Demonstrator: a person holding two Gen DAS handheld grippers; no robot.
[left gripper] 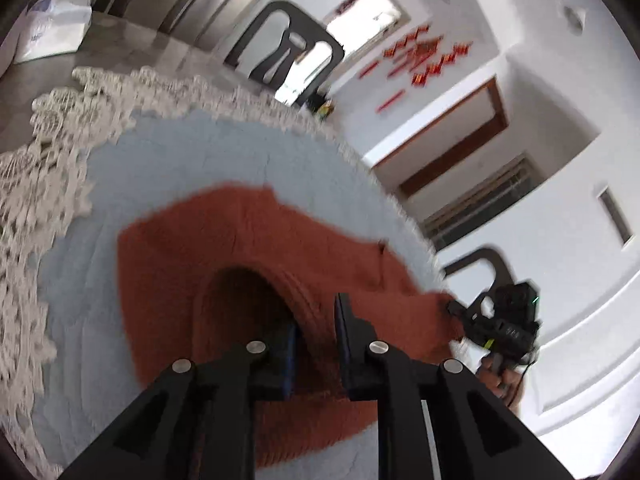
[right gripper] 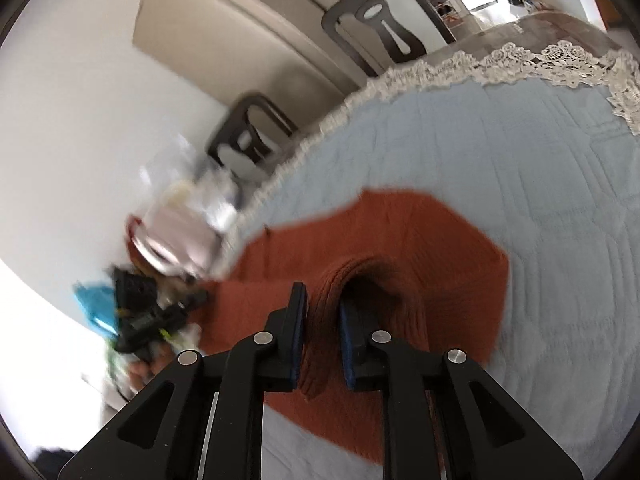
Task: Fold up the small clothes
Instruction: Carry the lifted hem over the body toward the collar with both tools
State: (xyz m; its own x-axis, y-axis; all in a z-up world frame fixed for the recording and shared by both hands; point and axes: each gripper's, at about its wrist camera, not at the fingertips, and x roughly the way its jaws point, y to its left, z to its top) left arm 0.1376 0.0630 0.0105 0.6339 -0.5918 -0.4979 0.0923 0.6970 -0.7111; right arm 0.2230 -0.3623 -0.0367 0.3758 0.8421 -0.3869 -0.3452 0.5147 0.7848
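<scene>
Rust-orange knitted garment (left gripper: 248, 240) on the pale-blue quilted worktop (left gripper: 168, 152).
Its ribbed edge sits between both narrowly parted hand-held grippers, left (left gripper: 316, 340) and right (right gripper: 324, 332); whether their pads press it, I cannot tell.

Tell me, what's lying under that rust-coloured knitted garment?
The rust-coloured garment lies on a pale blue quilted cloth edged with white lace. Whatever is beneath the cloth right under the garment is covered and cannot be seen.
</scene>
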